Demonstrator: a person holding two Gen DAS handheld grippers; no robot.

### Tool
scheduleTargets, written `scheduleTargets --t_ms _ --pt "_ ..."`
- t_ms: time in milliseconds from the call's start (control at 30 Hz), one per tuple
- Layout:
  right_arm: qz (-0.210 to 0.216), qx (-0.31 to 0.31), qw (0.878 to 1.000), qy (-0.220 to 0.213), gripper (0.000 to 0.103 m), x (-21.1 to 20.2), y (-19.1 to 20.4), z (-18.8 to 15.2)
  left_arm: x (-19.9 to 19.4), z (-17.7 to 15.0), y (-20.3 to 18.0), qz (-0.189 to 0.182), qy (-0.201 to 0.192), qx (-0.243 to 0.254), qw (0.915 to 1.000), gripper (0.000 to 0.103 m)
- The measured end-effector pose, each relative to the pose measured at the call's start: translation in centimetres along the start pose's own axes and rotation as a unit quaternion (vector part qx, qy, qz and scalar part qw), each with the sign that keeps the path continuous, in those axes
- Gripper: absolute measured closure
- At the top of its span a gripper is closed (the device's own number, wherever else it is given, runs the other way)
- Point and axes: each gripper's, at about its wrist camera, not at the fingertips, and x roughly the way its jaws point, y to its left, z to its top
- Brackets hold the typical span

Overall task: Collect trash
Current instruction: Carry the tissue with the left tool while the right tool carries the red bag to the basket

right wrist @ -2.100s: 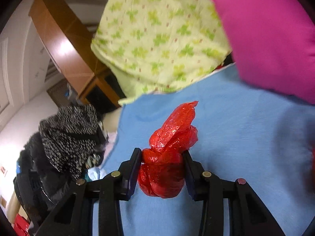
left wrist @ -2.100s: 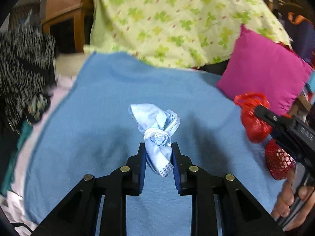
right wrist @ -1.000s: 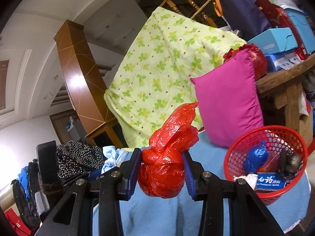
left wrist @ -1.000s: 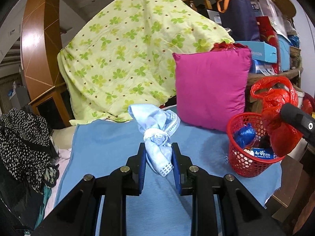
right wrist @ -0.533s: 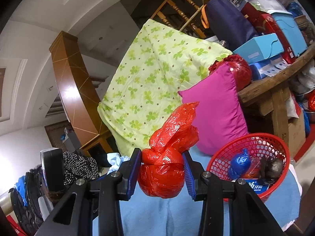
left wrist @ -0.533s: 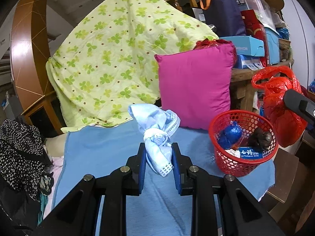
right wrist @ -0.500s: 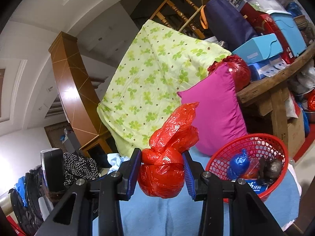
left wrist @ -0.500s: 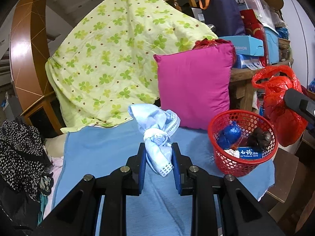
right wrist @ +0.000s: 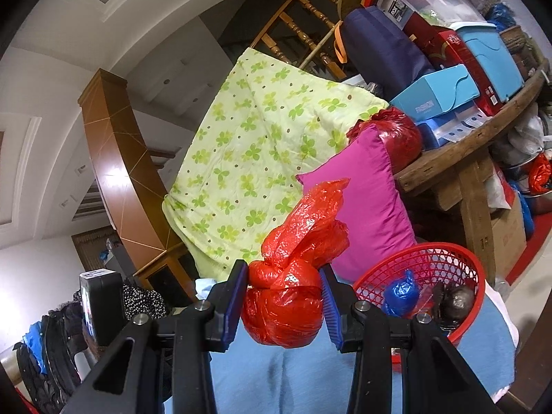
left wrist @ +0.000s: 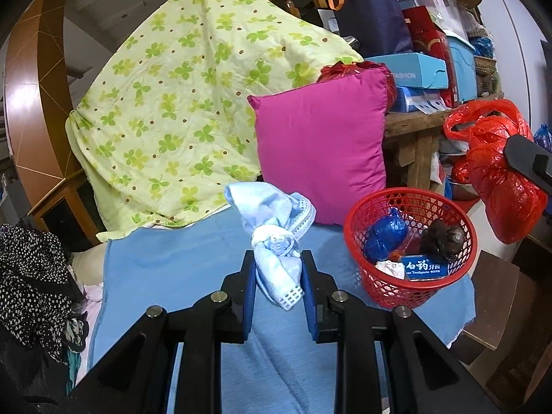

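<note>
Left wrist view: left gripper (left wrist: 278, 284) clamped on knotted blue mask (left wrist: 274, 241), near red basket (left wrist: 412, 288), right of it. Right gripper (right wrist: 285, 305) clamped on red bag (right wrist: 288, 305). Risks: dropping short onto blue cloth (left wrist: 165, 269), snagging rim, toppling basket.

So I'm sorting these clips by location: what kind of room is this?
Most likely a lived-in room of a home, used partly for storage. A clover-print quilt and a pink cushion sit at the back of a blue-covered surface, a wooden staircase rises behind, and boxes crowd a wooden table.
</note>
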Motion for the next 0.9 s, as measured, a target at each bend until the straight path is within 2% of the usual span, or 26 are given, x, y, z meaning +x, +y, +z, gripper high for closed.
scheduleTargets --t_ms 900 --pt "-0.023 0.027 0.999 -0.011 0.059 -1.3 -2.7 0.2 1.4 0.8 -4.2 -0.022 0.010 0.030 0.9992 0.077"
